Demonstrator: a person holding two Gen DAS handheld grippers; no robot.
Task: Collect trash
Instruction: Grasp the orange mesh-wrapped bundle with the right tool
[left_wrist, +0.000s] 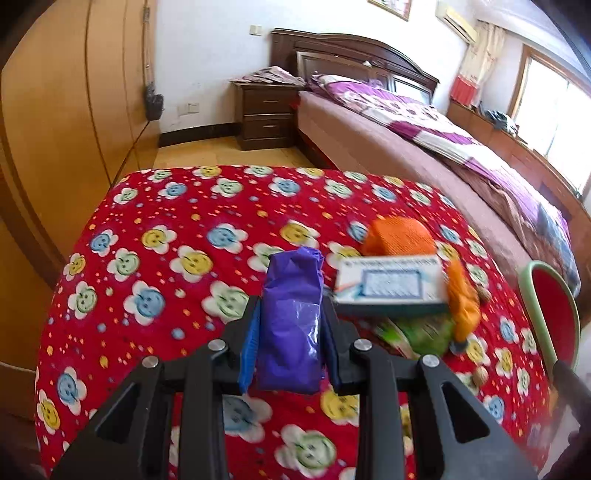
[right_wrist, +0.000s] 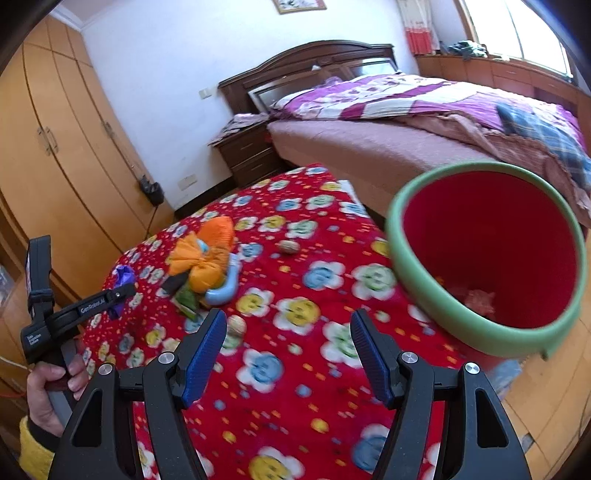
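My left gripper (left_wrist: 290, 314) is shut on a crumpled purple wrapper (left_wrist: 291, 317) and holds it above the red flowered table cover (left_wrist: 166, 229). The left gripper also shows in the right wrist view (right_wrist: 122, 291) at the left, with the purple wrapper (right_wrist: 123, 275) in it. My right gripper (right_wrist: 288, 350) is open and empty over the cover (right_wrist: 295, 387). A red bin with a green rim (right_wrist: 436, 299) stands at the table's right side, tilted toward me, with some scraps inside. An orange bag (right_wrist: 207, 254), a white and blue box (left_wrist: 391, 284) and a green wrapper (right_wrist: 186, 301) lie in a pile.
Walnuts (right_wrist: 288, 246) (right_wrist: 236, 325) lie on the cover. A bed (right_wrist: 406, 122) stands beyond the table, with a dark nightstand (left_wrist: 266, 114) and wooden wardrobes (left_wrist: 62, 110) at the left. The bin rim shows at the right edge of the left wrist view (left_wrist: 554, 317).
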